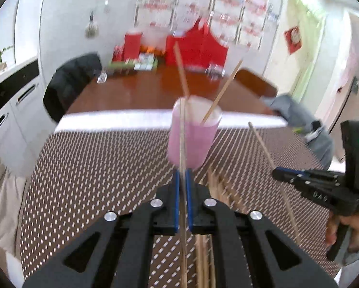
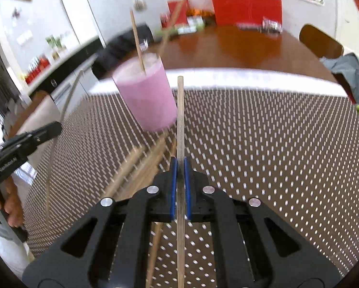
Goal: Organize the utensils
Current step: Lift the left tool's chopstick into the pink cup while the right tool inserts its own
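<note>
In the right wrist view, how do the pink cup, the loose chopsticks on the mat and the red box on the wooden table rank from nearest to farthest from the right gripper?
1. Loose chopsticks: on the mat, just left of the right gripper.
2. Pink cup: ahead, slightly left, on the mat.
3. Red box: far end of the wooden table, against the wall.

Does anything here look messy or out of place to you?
Mostly the loose chopsticks lying fanned out and uneven on the patterned mat beside the pink cup, where two already stand, leaning apart. The left gripper and the right gripper each pinch one chopstick. Nothing looks spilled or broken.
</note>
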Demonstrator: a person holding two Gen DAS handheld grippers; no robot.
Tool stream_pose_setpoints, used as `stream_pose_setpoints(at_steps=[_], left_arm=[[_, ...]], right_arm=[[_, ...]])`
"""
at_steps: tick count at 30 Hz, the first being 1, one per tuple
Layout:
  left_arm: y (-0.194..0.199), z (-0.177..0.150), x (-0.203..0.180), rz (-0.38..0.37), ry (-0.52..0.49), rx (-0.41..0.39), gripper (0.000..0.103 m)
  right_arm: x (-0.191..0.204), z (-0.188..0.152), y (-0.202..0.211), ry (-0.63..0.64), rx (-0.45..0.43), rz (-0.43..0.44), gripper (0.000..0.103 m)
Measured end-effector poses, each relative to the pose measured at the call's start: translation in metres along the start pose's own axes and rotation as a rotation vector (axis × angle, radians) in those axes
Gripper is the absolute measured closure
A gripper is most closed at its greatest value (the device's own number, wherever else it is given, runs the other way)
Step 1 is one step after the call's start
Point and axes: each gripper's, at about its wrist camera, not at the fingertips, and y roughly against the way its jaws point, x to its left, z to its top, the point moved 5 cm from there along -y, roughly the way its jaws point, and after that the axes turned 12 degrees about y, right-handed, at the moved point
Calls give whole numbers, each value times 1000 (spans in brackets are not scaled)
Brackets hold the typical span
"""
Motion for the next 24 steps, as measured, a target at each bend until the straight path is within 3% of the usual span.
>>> stream_pose_setpoints(at_steps=[9,16,24], left_arm=[[32,31,-56,-144,-36,-200,97],[44,52,-87,-178,-62,-305,97],[34,83,-92,-226,-32,-436,97]], right_arm=[[-3,32,53,-38,-299,46,97],[-1,59,48,-52,-405,32,96],[-3,93,57,-77,-571,25,96]])
